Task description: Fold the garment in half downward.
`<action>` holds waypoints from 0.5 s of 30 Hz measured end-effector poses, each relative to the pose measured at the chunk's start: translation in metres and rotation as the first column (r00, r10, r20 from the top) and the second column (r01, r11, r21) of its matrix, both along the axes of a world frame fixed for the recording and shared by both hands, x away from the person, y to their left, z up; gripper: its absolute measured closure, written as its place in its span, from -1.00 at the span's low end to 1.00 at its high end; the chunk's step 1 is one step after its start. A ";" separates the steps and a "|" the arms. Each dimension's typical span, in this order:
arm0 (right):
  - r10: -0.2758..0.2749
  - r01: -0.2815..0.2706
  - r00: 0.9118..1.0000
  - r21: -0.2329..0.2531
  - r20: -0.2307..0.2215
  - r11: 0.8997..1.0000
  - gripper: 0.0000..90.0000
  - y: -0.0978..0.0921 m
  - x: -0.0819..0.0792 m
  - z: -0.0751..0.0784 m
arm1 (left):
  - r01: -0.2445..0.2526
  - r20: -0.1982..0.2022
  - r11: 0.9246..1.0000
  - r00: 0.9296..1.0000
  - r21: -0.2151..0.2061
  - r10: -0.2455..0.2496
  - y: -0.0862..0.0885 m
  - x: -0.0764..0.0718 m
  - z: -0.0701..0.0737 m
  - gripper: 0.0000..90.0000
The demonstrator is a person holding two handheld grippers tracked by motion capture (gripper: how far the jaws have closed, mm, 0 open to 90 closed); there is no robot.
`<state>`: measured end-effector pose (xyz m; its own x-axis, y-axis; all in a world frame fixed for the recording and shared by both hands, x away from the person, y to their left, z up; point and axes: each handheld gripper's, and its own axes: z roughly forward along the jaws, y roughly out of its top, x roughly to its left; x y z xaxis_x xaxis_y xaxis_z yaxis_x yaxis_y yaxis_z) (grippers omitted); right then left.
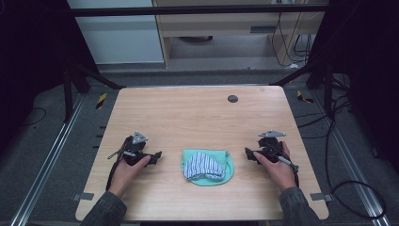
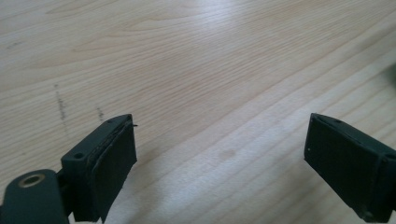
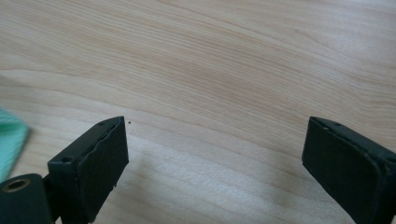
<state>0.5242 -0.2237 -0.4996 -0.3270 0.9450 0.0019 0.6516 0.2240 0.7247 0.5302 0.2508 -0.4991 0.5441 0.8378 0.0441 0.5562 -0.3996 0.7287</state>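
The left gripper [image 1: 156,155] rests on the wooden table [image 1: 188,113] at about nine o'clock from the cloth bundle [image 1: 207,167], jaws wide apart and empty. The green-and-striped bundle lies near the table's front edge. At three o'clock, the right gripper [image 1: 247,153] also gapes, holding nothing.

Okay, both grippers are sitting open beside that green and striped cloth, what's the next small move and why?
Probably bring the right hand-held gripper in to the cloth's near edge. Both hand-held grippers are open and empty, the left too, and a green corner already shows at the left of the right gripper view.
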 end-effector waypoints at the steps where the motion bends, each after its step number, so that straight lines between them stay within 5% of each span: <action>1: -0.010 0.010 1.000 -0.002 -0.003 1.000 -0.84 0.000 0.001 -0.001 | -0.003 -0.006 1.000 1.000 0.006 0.003 0.000 0.001 -0.001 -0.81; 5: -0.032 0.031 0.999 -0.016 -0.024 0.999 -0.84 -0.001 0.004 -0.007 | -0.012 -0.031 1.000 0.999 0.003 0.012 0.002 0.003 -0.006 -0.80; 15: -0.066 0.066 0.998 -0.007 0.000 0.998 -0.93 0.002 0.006 -0.011 | -0.017 -0.019 0.999 1.000 -0.038 0.016 0.007 0.005 -0.008 -0.86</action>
<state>0.5305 -0.2214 -0.5108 -0.2643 0.9644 -0.0046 0.6649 0.1857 0.7235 0.5351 0.2575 -0.5072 0.5305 0.8477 0.0016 0.5765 -0.3622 0.7325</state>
